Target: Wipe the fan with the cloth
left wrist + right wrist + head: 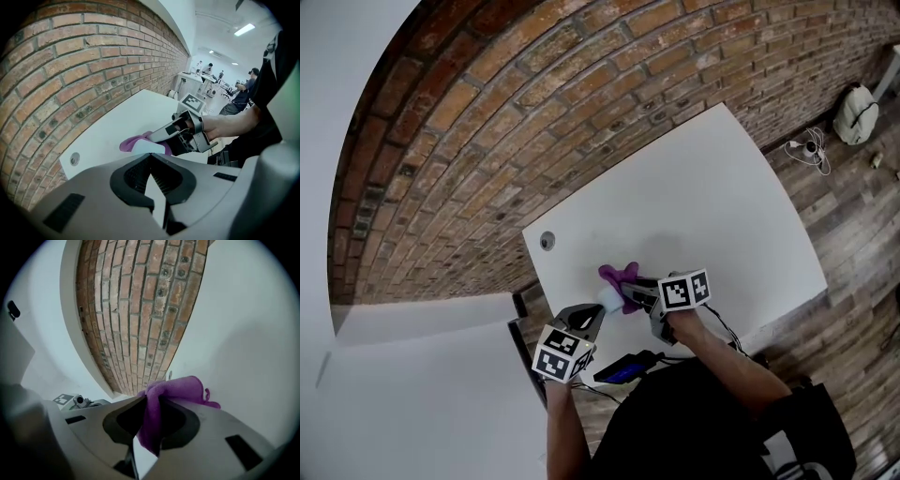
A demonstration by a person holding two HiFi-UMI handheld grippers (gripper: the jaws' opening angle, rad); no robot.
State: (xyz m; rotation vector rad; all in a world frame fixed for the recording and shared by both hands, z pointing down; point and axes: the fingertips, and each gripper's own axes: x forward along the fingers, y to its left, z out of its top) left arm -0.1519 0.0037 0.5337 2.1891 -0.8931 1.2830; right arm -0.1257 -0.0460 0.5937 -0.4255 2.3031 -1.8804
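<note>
**Fan (609,298) nearly lost between cloth (619,277) and jaws**

Only a small pale, bluish-white lump of it shows, no blades or grille to be made out from any angle. The left gripper (592,317) has its jaws drawn right together on the fan's near end, which is tucked out of sight behind the jaw tips in the left gripper view. On the far side the purple cloth covers it. The right gripper (636,292) comes in level, jaws clamped on a bunched fold of that cloth, a loose corner trailing out. Cloth and fan are touching, just above the near part of the white table (722,216), with the brick wall (487,141) behind. The person's body is cut off at the bottom edge of the head view.
</note>
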